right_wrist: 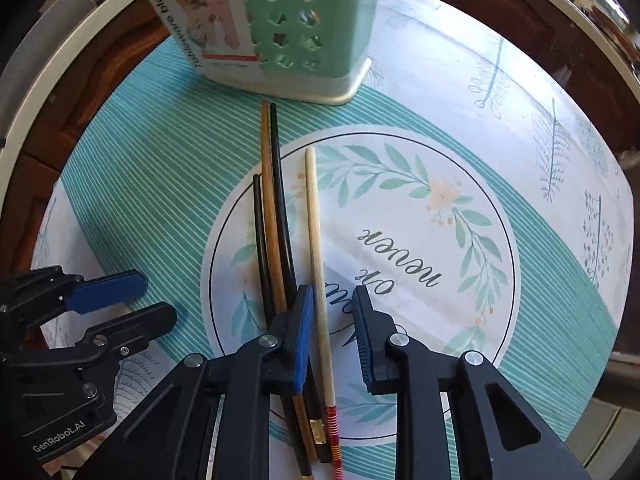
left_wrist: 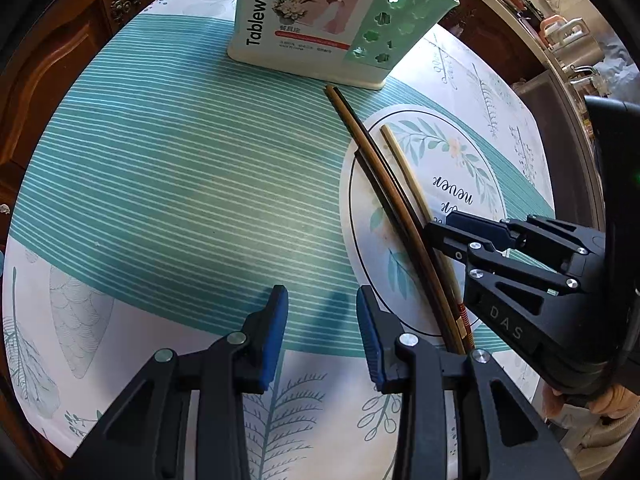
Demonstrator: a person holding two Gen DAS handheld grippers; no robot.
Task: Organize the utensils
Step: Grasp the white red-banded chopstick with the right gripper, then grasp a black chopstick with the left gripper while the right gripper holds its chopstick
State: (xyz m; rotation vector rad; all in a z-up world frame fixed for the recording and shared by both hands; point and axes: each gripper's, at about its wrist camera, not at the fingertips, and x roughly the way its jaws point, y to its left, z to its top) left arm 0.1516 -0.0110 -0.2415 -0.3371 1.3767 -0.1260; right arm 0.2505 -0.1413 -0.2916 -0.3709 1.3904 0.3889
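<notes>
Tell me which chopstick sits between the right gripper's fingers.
The pale bamboo chopstick with the red-striped end. It lies apart to the right; the two black chopsticks and brown chopstick bunch outside the right gripper.

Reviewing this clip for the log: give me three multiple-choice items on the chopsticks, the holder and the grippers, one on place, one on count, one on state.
1. Where does the green utensil holder stand relative to the chopsticks?
A. Beyond their far tips
B. On top of them
C. Beside their decorated ends

2. How many chopsticks lie on the tablecloth?
A. Two
B. Four
C. Six

3. What is between the fingers of the right gripper?
A. Nothing
B. A spoon
C. The pale chopstick, not yet pinched

Answers:
1 A: the holder sits just past the narrow tips.
2 B: two black, one brown and one pale show in the right wrist view.
3 C: the pale stick runs through the gap, with clear space to the right pad.
</notes>
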